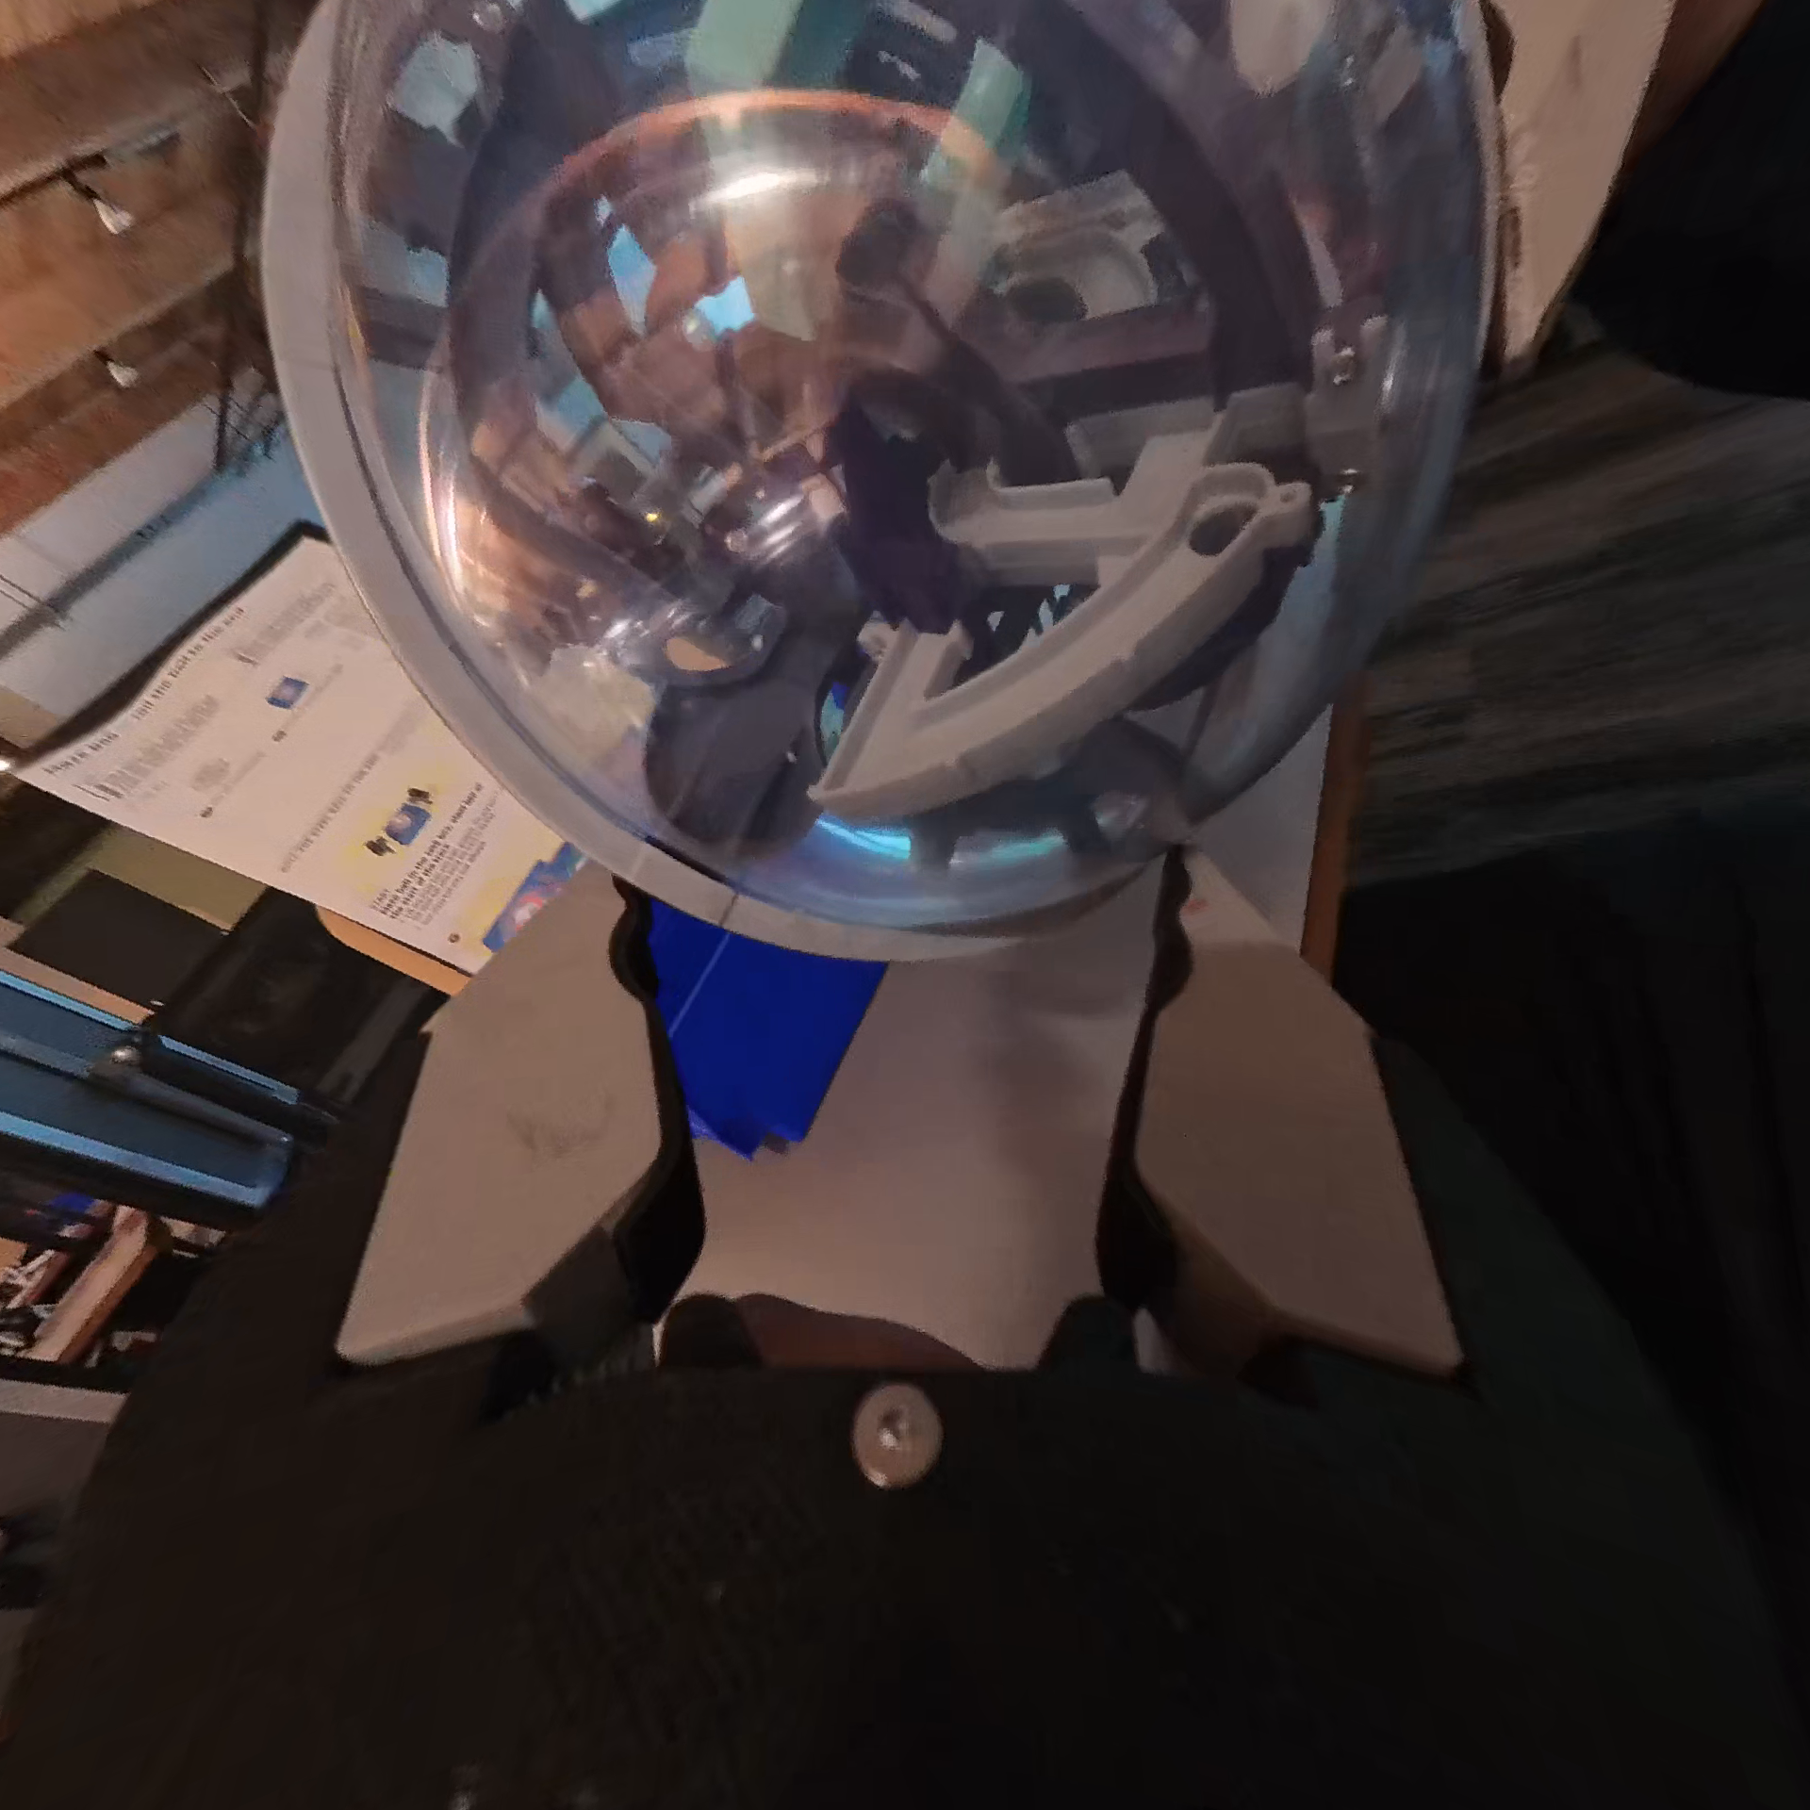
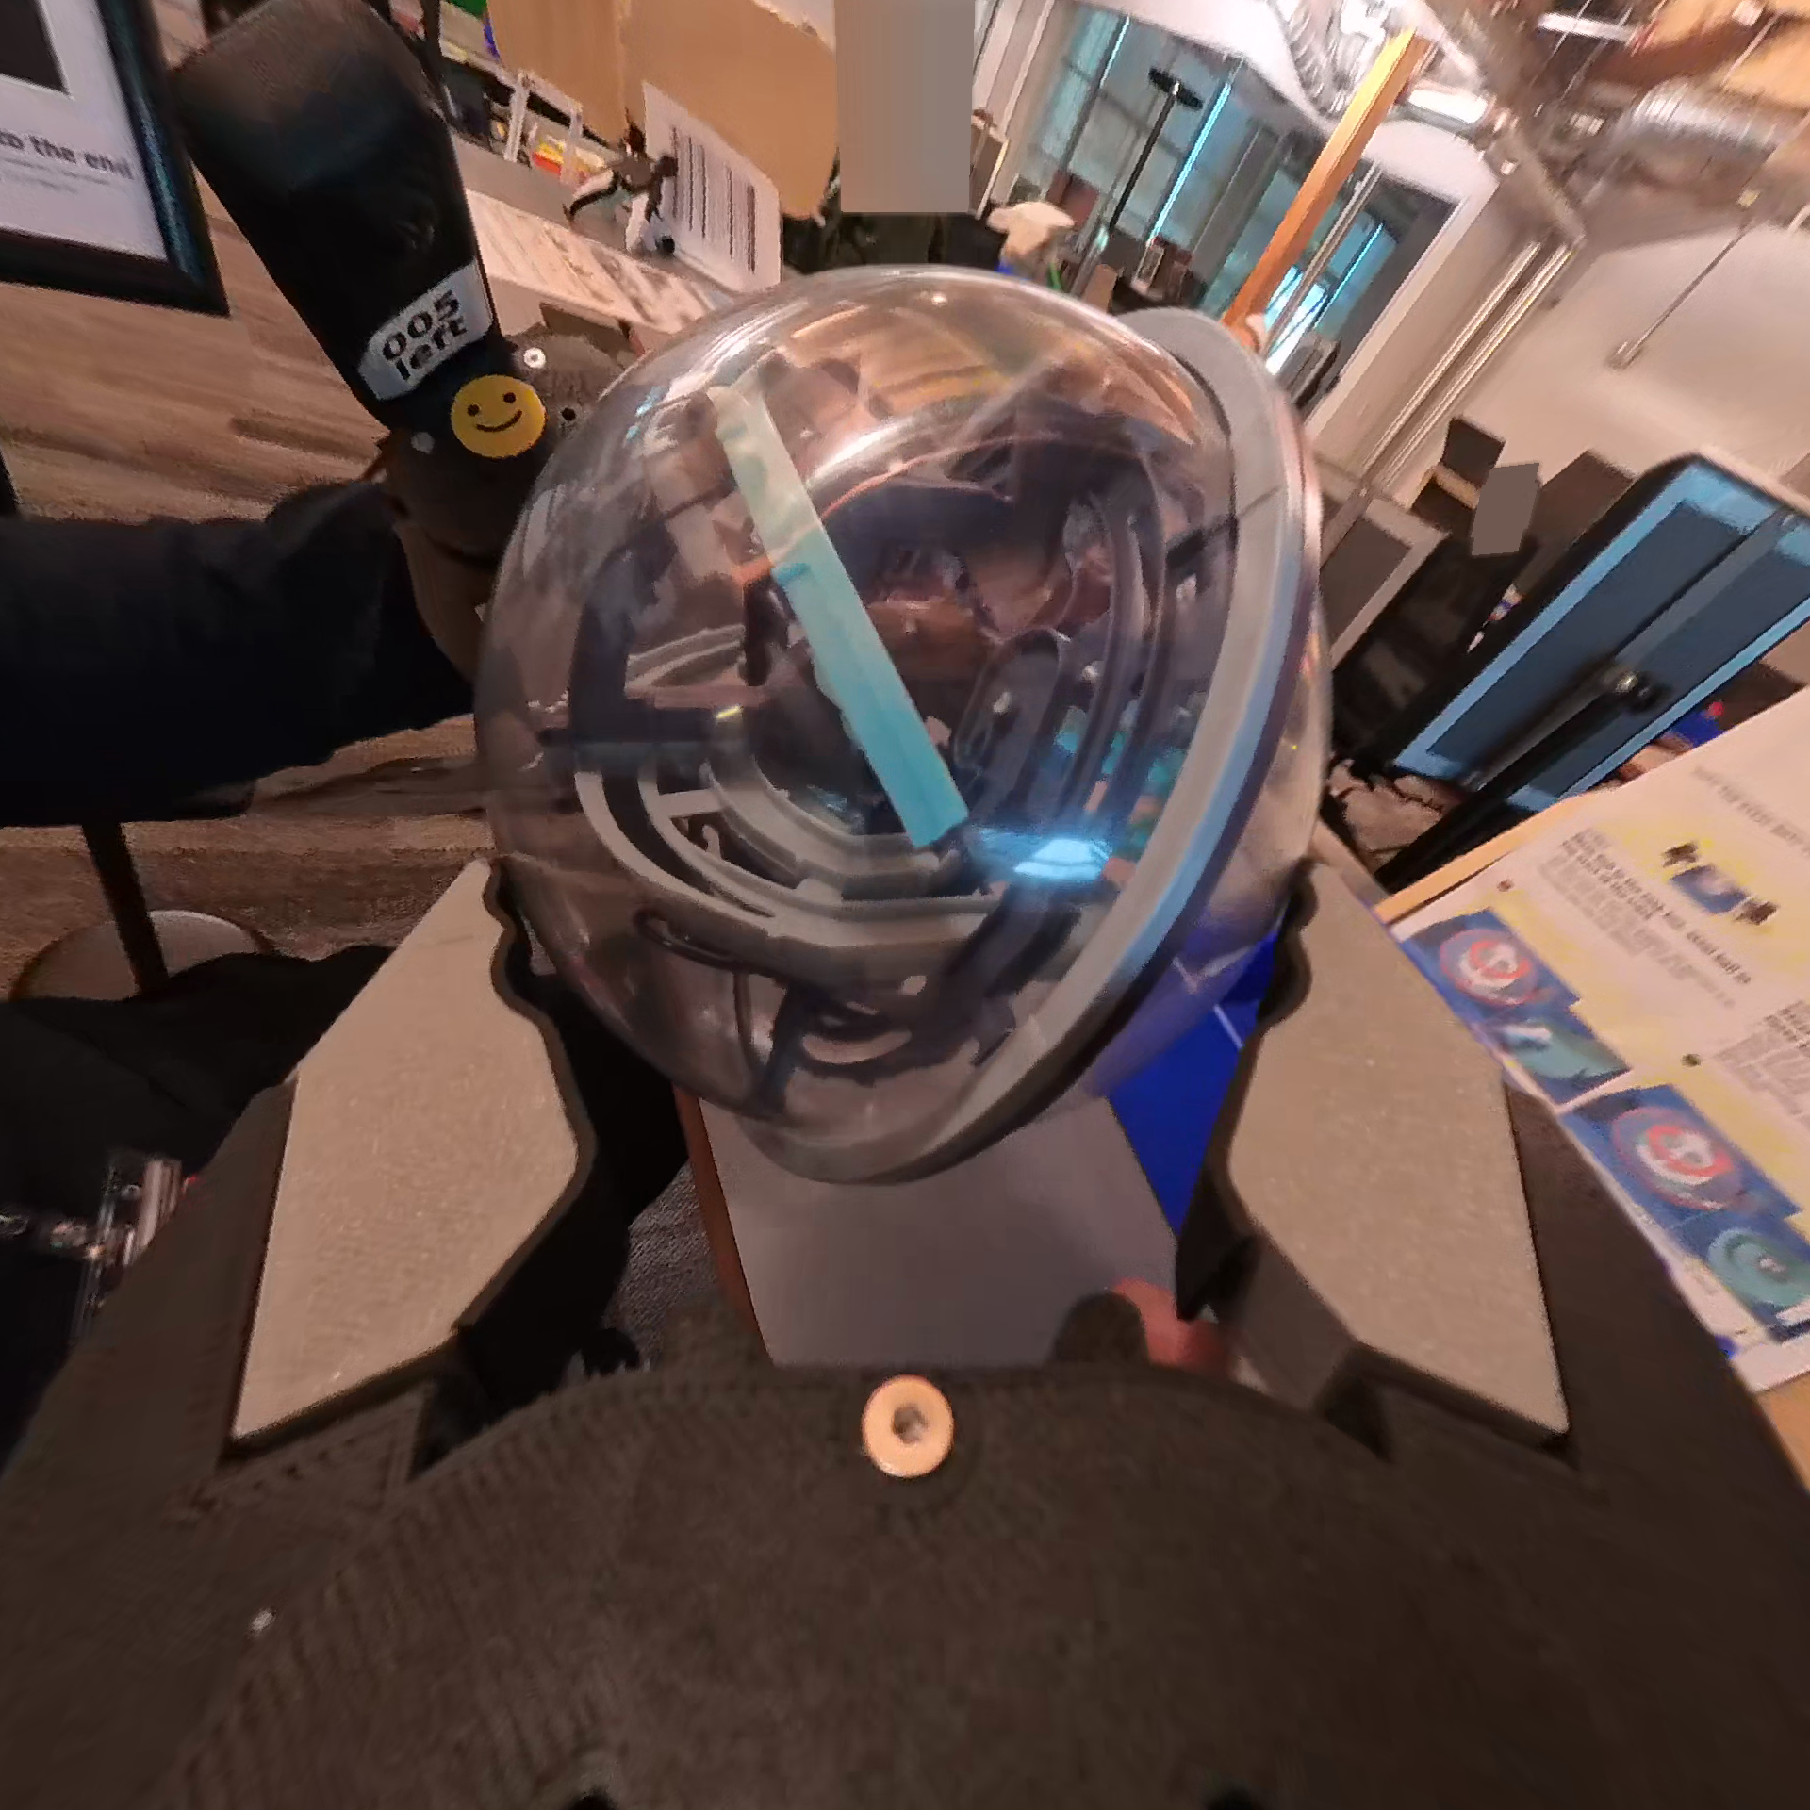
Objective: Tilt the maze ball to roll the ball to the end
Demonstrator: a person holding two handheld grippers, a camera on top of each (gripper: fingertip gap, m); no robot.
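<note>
A: Where does the left wrist view look from?
B: Behind its own jaws, facing up along them; the sphere (image 1: 881, 460) sits very near, just past the tips.
A: The right?
B: Same, tilted. Both share the sphere, the blue block (image 2: 1200, 1019) under it, and the sheet (image 1: 294, 744).
</note>
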